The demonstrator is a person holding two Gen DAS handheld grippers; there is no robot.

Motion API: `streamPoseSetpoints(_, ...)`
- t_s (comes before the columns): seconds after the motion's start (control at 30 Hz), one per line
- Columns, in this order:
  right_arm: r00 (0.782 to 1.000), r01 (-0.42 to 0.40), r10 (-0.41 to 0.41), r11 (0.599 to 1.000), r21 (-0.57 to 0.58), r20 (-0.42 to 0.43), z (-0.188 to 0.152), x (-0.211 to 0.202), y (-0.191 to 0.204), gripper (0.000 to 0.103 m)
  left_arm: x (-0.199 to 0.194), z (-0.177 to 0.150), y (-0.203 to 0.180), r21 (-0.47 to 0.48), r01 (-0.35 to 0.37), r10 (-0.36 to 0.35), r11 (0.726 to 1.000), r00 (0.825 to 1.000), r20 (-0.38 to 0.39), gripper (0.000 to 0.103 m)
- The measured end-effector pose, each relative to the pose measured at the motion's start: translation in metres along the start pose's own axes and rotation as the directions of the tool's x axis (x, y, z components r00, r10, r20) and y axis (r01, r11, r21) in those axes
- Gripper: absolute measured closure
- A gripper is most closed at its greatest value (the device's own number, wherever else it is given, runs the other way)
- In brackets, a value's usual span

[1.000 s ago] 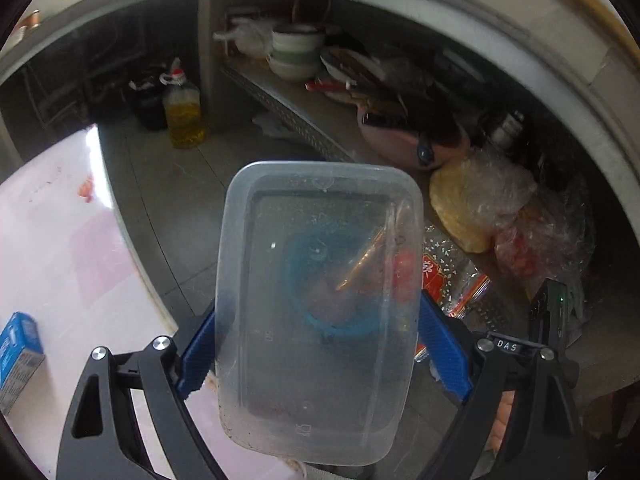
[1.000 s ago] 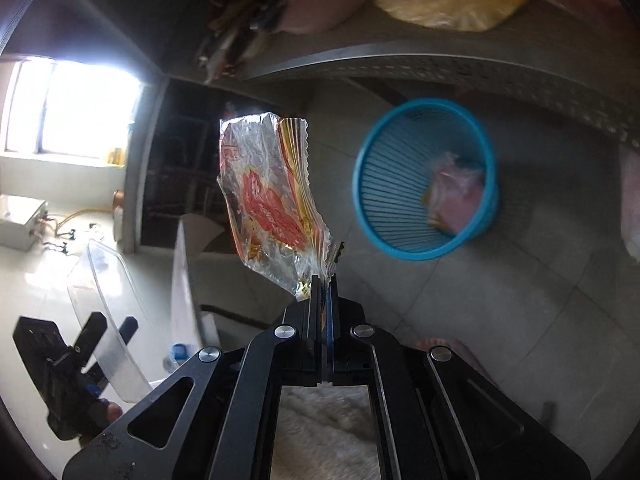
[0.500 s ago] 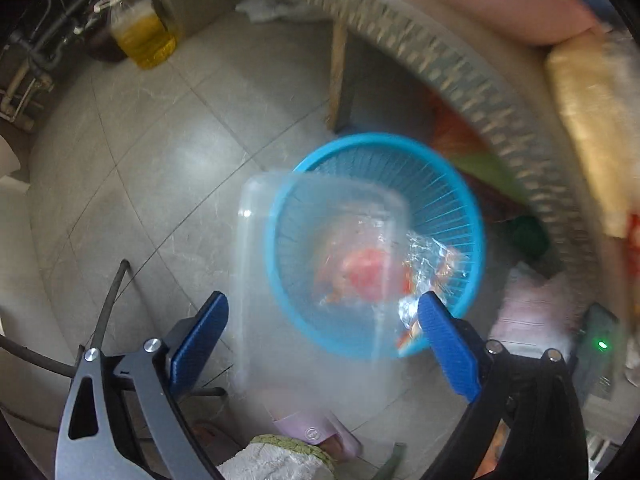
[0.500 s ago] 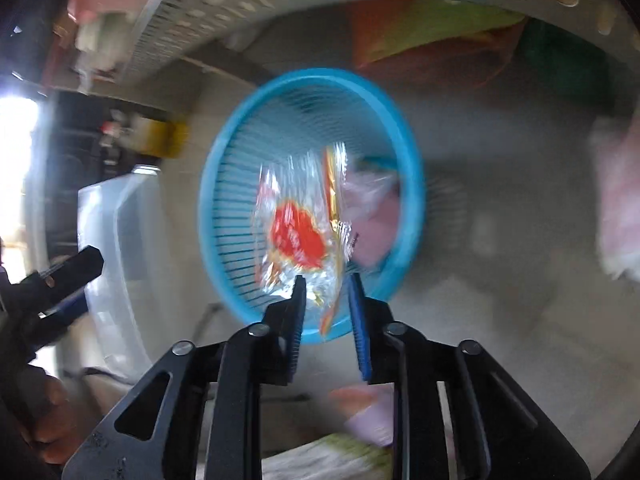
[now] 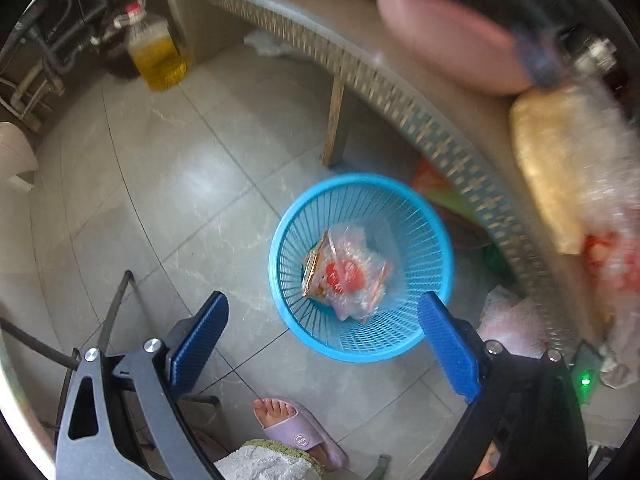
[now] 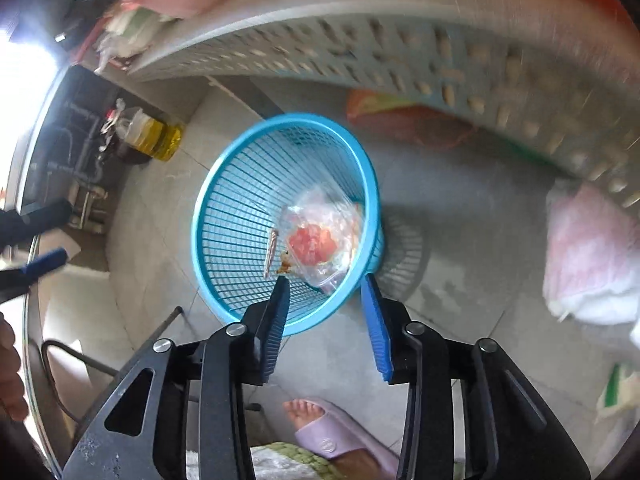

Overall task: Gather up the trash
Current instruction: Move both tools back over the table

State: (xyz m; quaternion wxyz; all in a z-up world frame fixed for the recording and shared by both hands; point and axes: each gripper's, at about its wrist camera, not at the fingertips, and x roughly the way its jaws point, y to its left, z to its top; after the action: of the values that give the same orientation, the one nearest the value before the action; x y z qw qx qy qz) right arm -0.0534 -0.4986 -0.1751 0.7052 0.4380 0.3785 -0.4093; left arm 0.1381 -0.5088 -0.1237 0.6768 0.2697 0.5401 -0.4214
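now the wrapper [image 6: 320, 240] lies in the basket [image 6: 224, 216], beyond the opening, empty right gripper [image 6: 326, 292].

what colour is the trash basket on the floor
Light blue basket, open-mesh plastic; clearest in the left wrist view.

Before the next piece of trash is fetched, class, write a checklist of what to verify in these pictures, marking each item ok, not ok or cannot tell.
1. Clear red-printed plastic wrapper lies inside the round blue plastic mesh basket: ok.
2. Basket stands upright on the tiled floor: ok.
3. Left tool empty, wide open: ok.
4. Right tool empty, jaws opening: ok.
5. Foot in the lilac slipper clear of the basket: ok.
6. Clear container in the basket: cannot tell.
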Motion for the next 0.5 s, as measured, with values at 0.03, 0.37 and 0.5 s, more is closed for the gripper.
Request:
streamPoseSetpoints(0.03, 1.000, -0.003, 0.003, 1.000, -0.018, 0.014, -0.001, -0.005, 0.003, 0.064, -0.014, -0.003, 0.001, -0.004, 0.014, -0.014, 1.000, 1.000, 0.019, 0.010)
streamPoseSetpoints(0.37, 0.986, -0.095, 0.123, 0.969, -0.227, 0.110, -0.016, -0.075, 0.053, 0.048, -0.179, -0.117, 0.049, -0.069, 0.094, -0.065, 0.993, 0.937, 0.342, 0.010)
streamPoseSetpoints(0.5, 0.977, -0.171, 0.206, 0.922, -0.348, 0.065, -0.025, -0.092, 0.087, 0.048, -0.220, -0.183, 0.086, -0.162, 0.064, 0.009, 0.985, 0.910, 0.415, 0.010)
